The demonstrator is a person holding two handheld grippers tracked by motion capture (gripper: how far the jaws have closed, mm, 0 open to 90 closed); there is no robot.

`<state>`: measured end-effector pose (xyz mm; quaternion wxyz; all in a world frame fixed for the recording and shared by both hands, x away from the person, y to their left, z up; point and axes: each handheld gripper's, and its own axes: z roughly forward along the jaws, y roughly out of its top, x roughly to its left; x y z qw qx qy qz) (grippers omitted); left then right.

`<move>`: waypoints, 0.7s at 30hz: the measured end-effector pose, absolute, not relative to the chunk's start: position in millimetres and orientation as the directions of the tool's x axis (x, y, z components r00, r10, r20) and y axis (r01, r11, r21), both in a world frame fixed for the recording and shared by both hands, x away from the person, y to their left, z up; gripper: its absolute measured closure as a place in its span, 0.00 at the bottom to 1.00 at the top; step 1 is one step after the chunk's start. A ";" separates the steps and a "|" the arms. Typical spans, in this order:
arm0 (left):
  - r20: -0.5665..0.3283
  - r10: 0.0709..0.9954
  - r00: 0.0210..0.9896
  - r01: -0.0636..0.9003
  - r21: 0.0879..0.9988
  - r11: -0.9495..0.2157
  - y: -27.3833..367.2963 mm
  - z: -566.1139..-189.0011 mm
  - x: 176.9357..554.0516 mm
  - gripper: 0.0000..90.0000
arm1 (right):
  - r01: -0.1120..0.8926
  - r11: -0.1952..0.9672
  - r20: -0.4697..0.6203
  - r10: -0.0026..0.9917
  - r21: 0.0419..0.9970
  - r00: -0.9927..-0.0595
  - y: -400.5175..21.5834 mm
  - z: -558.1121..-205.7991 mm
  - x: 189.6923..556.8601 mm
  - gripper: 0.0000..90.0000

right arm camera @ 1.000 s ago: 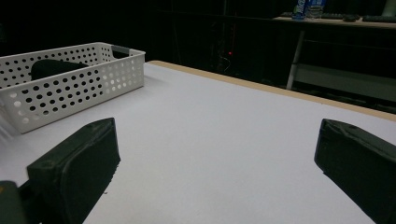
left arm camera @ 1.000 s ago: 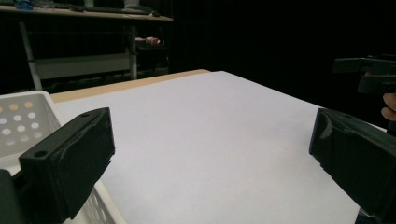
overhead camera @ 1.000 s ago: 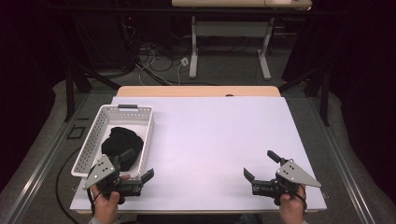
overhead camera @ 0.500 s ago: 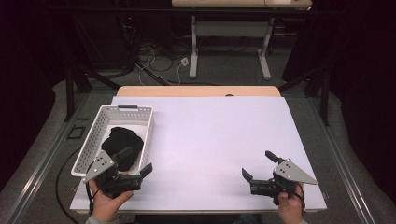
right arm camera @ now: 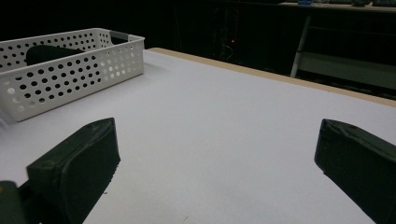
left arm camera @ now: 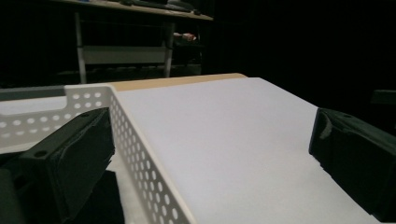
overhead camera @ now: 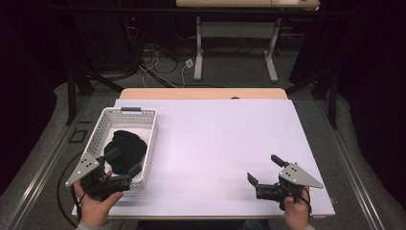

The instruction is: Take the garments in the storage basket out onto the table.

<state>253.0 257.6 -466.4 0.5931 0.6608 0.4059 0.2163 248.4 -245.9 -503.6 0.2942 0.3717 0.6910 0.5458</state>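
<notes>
I'm holding both grippers, left gripper (overhead camera: 115, 168) at the basket (overhead camera: 146, 125) and right gripper (overhead camera: 265, 173) well apart, jaws spread, empty; black cloth (overhead camera: 125, 148) sitting inside, nothing else looking left.

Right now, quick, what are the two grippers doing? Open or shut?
Left gripper: open, holding nothing, its jaws on either side of the white basket wall.
Right gripper: open, holding nothing.
</notes>
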 end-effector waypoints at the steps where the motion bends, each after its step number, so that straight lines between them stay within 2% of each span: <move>1: -0.197 0.796 0.573 0.282 0.959 0.035 260.1 -465.8 253.0 0.00 | 0.191 0.130 -0.003 0.835 0.973 -0.550 -245.6 -504.0 248.9 0.00; 7: -0.220 0.808 0.546 0.302 0.952 0.055 270.4 -464.3 254.9 0.00 | 0.199 0.132 0.000 0.833 0.971 -0.553 -246.3 -505.0 249.4 0.00; 21: -0.277 0.844 0.458 0.423 0.904 0.067 281.7 -471.4 264.4 0.00 | 0.220 0.127 0.015 0.837 0.967 -0.548 -247.8 -506.8 250.3 0.00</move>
